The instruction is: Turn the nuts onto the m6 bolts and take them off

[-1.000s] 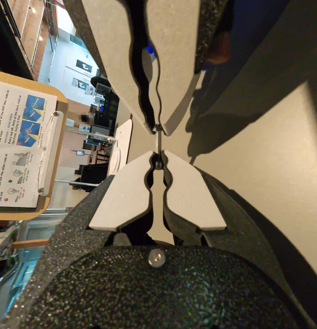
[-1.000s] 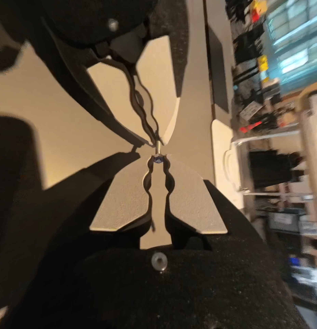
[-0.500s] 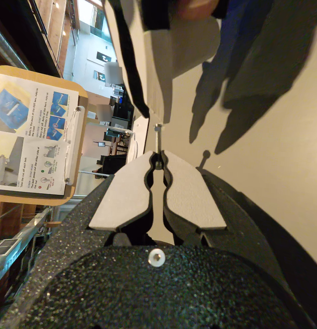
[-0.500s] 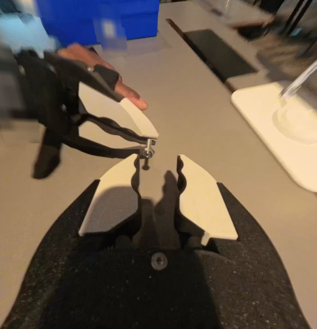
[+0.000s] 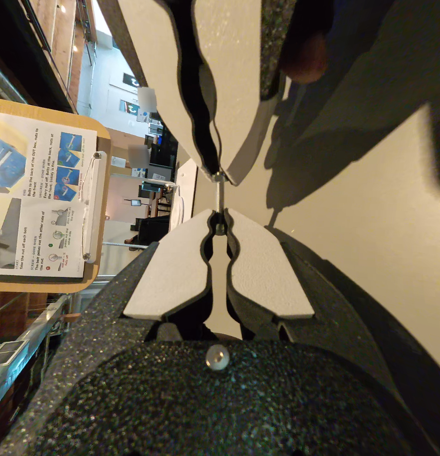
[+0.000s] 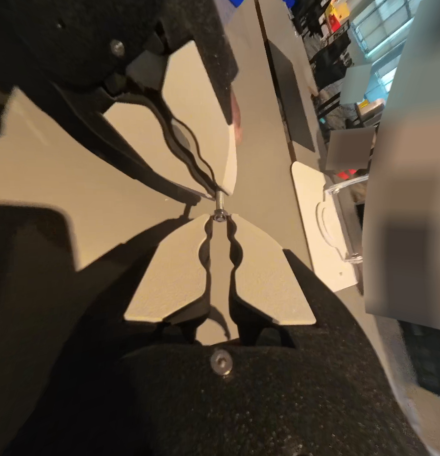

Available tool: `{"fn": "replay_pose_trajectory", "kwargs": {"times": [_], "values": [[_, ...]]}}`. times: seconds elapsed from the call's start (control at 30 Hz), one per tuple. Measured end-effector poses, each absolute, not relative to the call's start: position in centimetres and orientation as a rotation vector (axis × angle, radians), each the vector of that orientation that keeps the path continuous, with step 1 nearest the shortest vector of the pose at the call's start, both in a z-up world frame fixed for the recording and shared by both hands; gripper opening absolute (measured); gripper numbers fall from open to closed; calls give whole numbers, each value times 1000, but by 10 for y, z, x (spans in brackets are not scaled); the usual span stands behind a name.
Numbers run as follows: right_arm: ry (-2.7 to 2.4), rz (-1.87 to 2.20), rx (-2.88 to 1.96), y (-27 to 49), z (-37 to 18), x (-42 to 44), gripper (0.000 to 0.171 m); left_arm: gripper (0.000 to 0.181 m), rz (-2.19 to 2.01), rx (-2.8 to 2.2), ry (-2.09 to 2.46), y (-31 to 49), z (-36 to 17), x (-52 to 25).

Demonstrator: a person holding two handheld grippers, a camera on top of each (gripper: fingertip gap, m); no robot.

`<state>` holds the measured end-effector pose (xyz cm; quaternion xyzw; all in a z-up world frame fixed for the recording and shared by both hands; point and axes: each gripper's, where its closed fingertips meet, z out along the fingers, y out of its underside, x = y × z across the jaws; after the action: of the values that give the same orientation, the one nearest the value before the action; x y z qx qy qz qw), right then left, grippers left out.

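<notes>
Now your left gripper [image 5: 220,217] is clamped on the bolt [image 5: 219,195], while your right gripper [image 6: 220,216] pinches the nut [image 5: 219,176] at its far end, both held above the table [image 5: 362,197]. Instruction clipboard [image 5: 48,195] stands nearby.

This looks like a big work room, like a lab or workshop. There is a plain grey table [image 5: 362,222]. At its far edge stands a wooden board [image 5: 100,197] with a sheet [image 5: 41,197] of small pictures and steps clipped on. A white stand [image 6: 310,222] with a clear holder [image 6: 342,197] sits on the table too. Past the table are dark desks with screens [image 5: 157,150], shelves of stuff [image 6: 332,32], brick walls [image 5: 63,37] and big bright windows [image 6: 382,34].
</notes>
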<state>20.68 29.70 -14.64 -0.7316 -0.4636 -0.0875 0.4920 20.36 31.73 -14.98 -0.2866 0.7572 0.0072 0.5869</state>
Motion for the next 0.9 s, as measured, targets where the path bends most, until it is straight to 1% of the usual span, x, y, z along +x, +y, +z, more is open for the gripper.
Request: {"fn": "replay_pose_trajectory", "kwargs": {"times": [0.07, 0.2, 0.27, 0.3, 0.4, 0.47, 0.57, 0.67, 0.73, 0.8, 0.83, 0.9], "values": [[-992, -25, -1904, 298, -147, 206, 10, 6, 29, -671, 1759, 319, -149, 203], [-505, 699, -2134, 294, -140, 194, 10, 6, 19, -678, 1736, 321, -145, 203], [-443, 875, -2105, 291, -136, 193, 13, 6, 6, -682, 1726, 320, -143, 203], [-465, 872, -2090, 290, -135, 194, 17, 6, 1, -683, 1728, 319, -144, 204], [-629, 585, -2029, 295, -133, 203, 38, 6, -7, -690, 1733, 319, -145, 204], [-793, 294, -1949, 298, -131, 207, 42, 6, -21, -705, 1731, 320, -146, 204], [-1043, -89, -1807, 297, -134, 207, 38, 6, -26, -714, 1736, 321, -147, 204], [-1175, -301, -1730, 298, -142, 204, 33, 6, -31, -714, 1742, 320, -148, 204], [-1195, -358, -1703, 299, -144, 203, 26, 6, -34, -713, 1749, 319, -149, 204], [-1190, -392, -1701, 301, -145, 203, 13, 6, -29, -707, 1762, 318, -151, 204], [-1182, -395, -1721, 302, -146, 204, 10, 6, -19, -703, 1767, 318, -152, 204], [-1127, -314, -1827, 302, -151, 206, 10, 6, 4, -695, 1777, 319, -154, 203]]}}
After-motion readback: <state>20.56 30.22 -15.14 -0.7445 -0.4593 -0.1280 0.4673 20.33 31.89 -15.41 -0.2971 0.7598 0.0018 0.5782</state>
